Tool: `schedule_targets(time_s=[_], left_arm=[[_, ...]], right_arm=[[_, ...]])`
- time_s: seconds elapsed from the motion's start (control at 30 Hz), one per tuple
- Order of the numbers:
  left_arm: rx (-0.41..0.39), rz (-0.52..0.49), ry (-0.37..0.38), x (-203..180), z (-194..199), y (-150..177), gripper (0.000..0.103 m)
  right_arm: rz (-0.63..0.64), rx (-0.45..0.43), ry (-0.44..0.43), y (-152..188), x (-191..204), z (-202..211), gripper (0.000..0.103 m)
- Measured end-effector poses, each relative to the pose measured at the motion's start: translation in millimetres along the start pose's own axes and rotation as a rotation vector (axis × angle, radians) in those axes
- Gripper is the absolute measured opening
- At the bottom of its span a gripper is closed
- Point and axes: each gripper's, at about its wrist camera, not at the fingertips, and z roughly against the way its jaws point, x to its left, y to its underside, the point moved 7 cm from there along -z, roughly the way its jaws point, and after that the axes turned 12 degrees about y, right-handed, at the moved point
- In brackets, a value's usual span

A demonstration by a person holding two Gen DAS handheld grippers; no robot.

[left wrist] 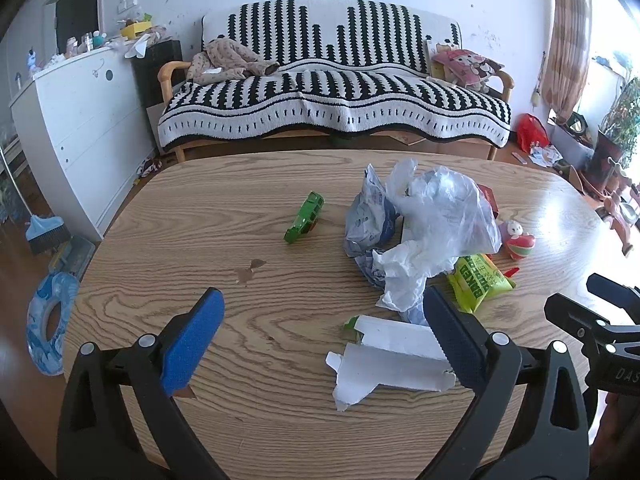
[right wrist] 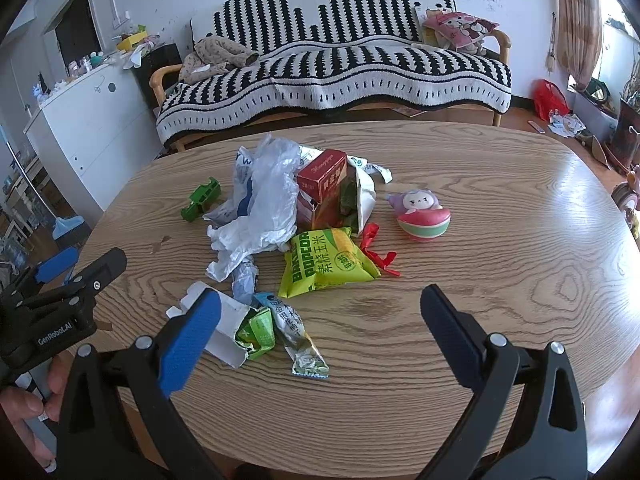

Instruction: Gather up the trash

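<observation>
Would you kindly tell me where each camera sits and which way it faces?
Left wrist: sits on the left gripper, looks across the table toward the sofa; the right gripper shows at the right edge.
Right wrist: sits on the right gripper, facing likewise; the left gripper and a hand show at left.
Shared: popcorn bag, green toy car, plastic bag, sofa.

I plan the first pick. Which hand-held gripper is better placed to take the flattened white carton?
Left, probably. The left hand-held gripper is open with the flattened white carton lying between its fingers. The right hand-held gripper is open over mostly bare table.
</observation>
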Motion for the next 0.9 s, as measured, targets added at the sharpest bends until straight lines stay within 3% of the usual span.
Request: schedule_targets(time_s=[0.9], left_arm=[[0.003,0.002,-0.001,1.0,-0.5,-0.2,0.097]], right_arm=[[0.001,0.003,-0.002,1.1,1.9,-0.6,0.097]])
